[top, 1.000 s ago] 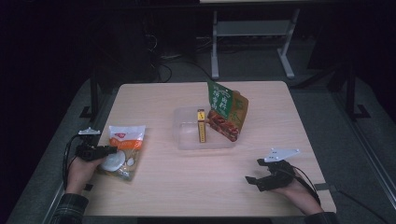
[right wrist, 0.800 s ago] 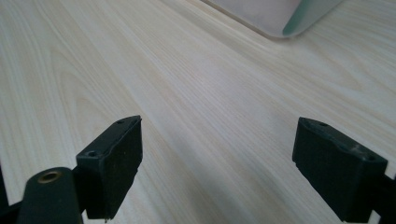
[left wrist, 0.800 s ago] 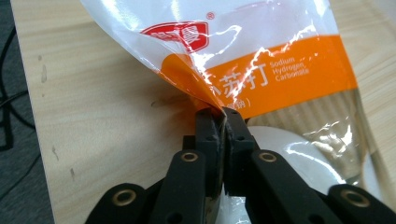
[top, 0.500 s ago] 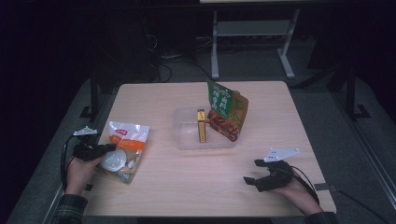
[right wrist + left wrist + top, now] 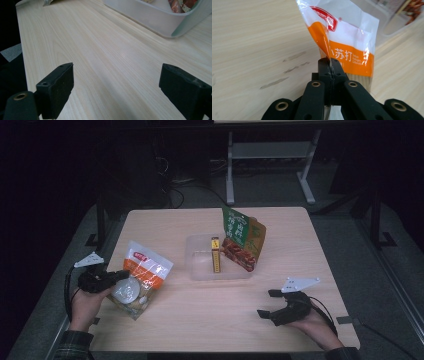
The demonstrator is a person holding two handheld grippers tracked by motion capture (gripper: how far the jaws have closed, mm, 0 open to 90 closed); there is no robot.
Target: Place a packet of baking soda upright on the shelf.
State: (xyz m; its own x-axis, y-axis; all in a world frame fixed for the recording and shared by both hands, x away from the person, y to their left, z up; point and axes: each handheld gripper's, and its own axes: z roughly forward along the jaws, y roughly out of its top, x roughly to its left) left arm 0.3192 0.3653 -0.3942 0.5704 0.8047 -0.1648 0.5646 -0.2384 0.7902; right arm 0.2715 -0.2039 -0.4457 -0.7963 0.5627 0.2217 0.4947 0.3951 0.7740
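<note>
The left gripper (image 5: 329,65) has its two black jaws pinched tight on the edge of the clear plastic snack bag with the orange-and-white label (image 5: 342,45); they have just been closing, and the film is caught squarely between the pads. In the high view that left gripper (image 5: 107,279) sits at the table's left edge, and the snack bag (image 5: 140,277) tilts up off the pale wooden table (image 5: 200,320), its lower end low near the surface, a round white pack showing through the clear film.

Beyond it, mid-table, stands the translucent plastic bin (image 5: 200,270), already holding a slim yellow box (image 5: 215,255) on end and a green-and-red foil pouch (image 5: 242,240) leaning against its far right side, which sticks up well above the rim.

Over on the right, the right gripper (image 5: 272,305) rests near the front edge, jaws spread wide with nothing between them; its own view looks along the bare wood (image 5: 105,62) toward the bin's corner (image 5: 160,22).

So this reads as the pick-up: bag gripped, lift begun. The next move looks like a carry to the right and forward, over the bin's near rim, keeping the dangling lower end clear of that wall, then lowering into the open left part beside the yellow box before letting go. The pinch is on thin film only, so a slip seems the risk.
</note>
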